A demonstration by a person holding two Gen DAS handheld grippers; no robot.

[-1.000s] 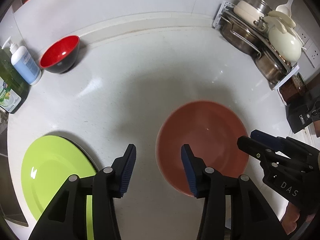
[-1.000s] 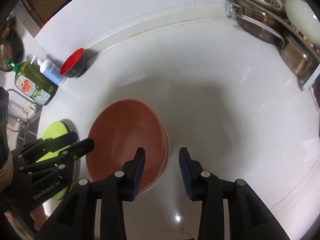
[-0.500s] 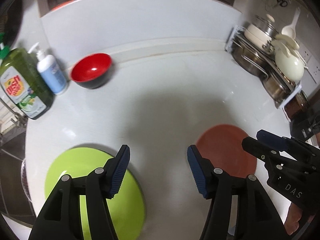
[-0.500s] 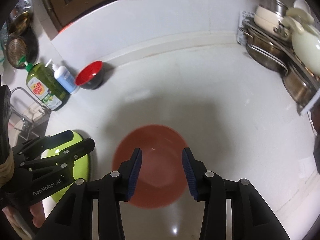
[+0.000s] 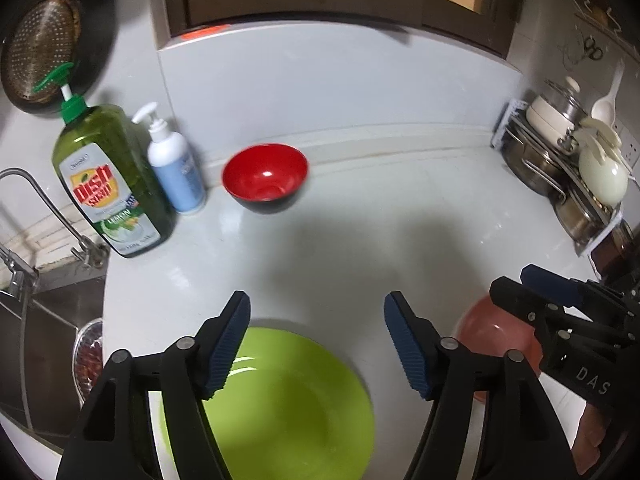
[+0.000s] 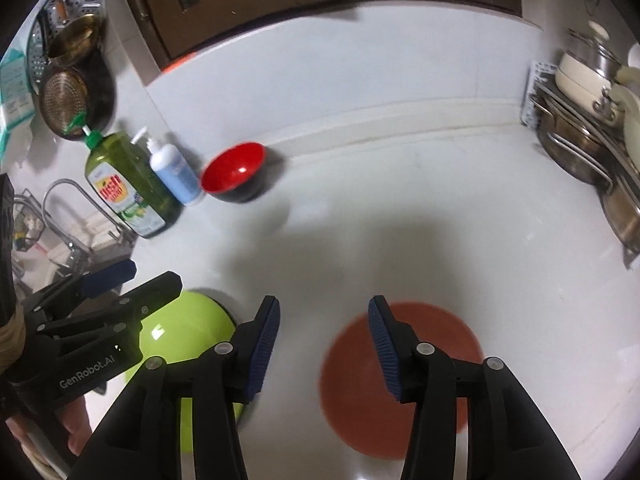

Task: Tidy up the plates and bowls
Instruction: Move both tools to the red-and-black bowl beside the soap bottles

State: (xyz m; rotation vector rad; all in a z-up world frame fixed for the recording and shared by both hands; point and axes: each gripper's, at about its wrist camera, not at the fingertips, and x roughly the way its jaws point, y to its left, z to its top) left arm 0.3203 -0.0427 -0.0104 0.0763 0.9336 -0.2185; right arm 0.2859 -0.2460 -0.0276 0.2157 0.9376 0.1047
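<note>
Plates, two: green plate [image 5: 288, 404] flat on white desk [image 5: 360, 232], under left gripper [image 5: 318, 344]; reddish-brown plate [image 6: 404, 384] flat beside it, apart, under right gripper [image 6: 322, 350]. Bowls, one: red bowl [image 5: 264, 176] with black outside, upright near back wall, just beside two pump bottles, green dish soap bottle [image 5: 104, 184] and white-and-blue bottle [image 5: 174, 172]. Jaws of both grippers released, just widened, nothing between them, clear of both plates. Pot rack [image 5: 568, 168] at far right, several pots stacked.
</note>
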